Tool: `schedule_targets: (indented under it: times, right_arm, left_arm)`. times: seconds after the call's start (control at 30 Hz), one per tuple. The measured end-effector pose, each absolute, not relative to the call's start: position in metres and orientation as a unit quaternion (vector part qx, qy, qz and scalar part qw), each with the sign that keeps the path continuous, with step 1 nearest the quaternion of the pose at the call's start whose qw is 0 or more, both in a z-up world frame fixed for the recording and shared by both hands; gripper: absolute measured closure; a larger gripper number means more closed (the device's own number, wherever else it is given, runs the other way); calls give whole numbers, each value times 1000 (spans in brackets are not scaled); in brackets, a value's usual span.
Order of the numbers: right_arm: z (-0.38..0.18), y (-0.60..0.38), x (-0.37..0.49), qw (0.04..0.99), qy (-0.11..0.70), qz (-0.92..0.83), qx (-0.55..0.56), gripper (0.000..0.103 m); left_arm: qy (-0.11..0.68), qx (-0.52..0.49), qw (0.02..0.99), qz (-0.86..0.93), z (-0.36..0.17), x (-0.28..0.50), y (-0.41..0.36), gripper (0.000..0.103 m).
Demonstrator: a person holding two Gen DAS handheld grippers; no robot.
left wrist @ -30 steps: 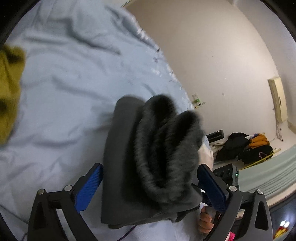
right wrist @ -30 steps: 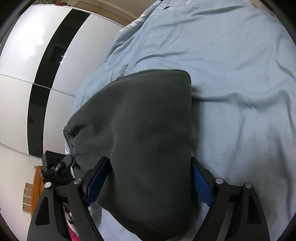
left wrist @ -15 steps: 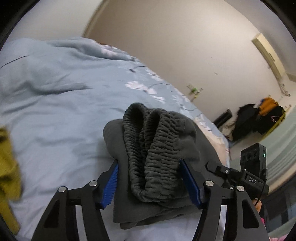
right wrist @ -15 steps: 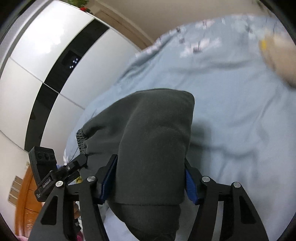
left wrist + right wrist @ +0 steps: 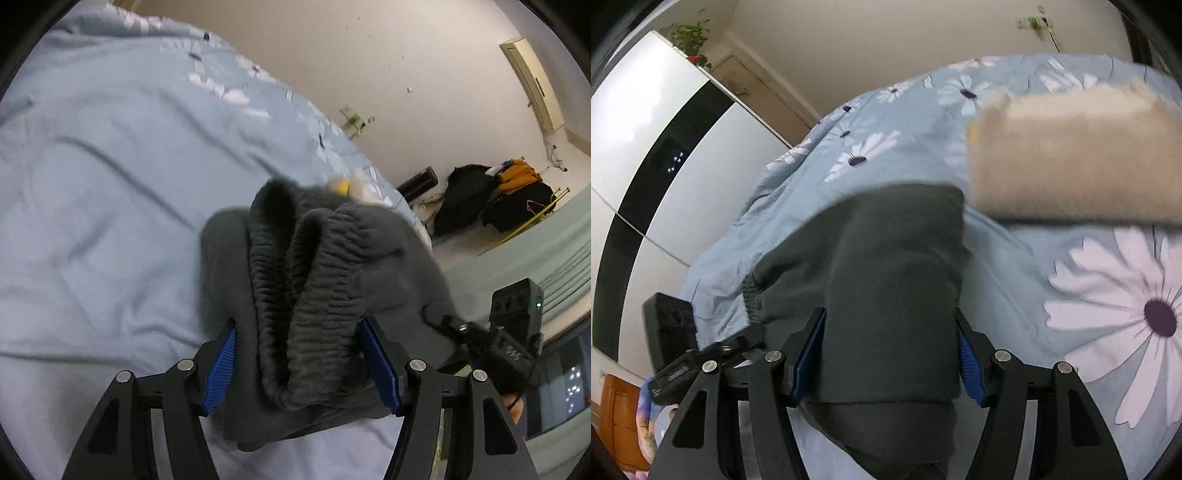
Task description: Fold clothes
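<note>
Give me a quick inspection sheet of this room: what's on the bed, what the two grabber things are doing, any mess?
Surface: blue daisy-print bedcover, wrinkled.
Job's things: folded dark grey garment, both ends clamped, over the bed.
Clutter: folded beige item beyond the garment, blurred.
Grippers: left gripper shut on the ribbed waistband end; right gripper shut on the smooth end.
Cables: nothing seen.
Surroundings: white-and-black wardrobe; clothes pile on the floor by the wall.

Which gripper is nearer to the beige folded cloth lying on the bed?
Right. The right gripper, shut on the grey trousers, has the beige cloth close ahead. For the left gripper, it shows only as a sliver beyond the trousers.
</note>
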State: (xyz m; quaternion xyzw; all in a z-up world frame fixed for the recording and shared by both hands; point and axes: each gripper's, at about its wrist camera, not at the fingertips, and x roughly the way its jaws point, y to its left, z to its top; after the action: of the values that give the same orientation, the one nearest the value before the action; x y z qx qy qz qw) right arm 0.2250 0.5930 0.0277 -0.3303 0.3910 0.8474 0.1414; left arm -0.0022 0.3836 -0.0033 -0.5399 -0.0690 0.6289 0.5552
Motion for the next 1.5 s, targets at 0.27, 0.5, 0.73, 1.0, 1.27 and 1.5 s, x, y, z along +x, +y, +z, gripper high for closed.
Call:
schedule_targets:
  times: [0.27,0.5,0.73,1.0,1.27,1.5]
  right_arm:
    - [73,583,219,183,283,878,-341,37]
    - [89,569,192,155,246,891,-348,37]
    - [60,571,178,144,269,878,-369,36]
    - [76,568,207,146,284,887,-334,37]
    - [27,602,244,126,437,833,-315,31]
    - [8,617,230,88,476,820,-307,20]
  left_arm:
    - [-148,-578,558,577,-23,-19,371,31]
    - [-161,-583,559,567,-29,-23,369,30]
    - [-164,-592,555,561,-37,-23,364,28]
    - [-168,-593,553,561,-39,-22,361,26]
    - [-149,-589,551,572,-34,-18,365,23]
    - [-127,-582,545,590,-26,-17,368,23]
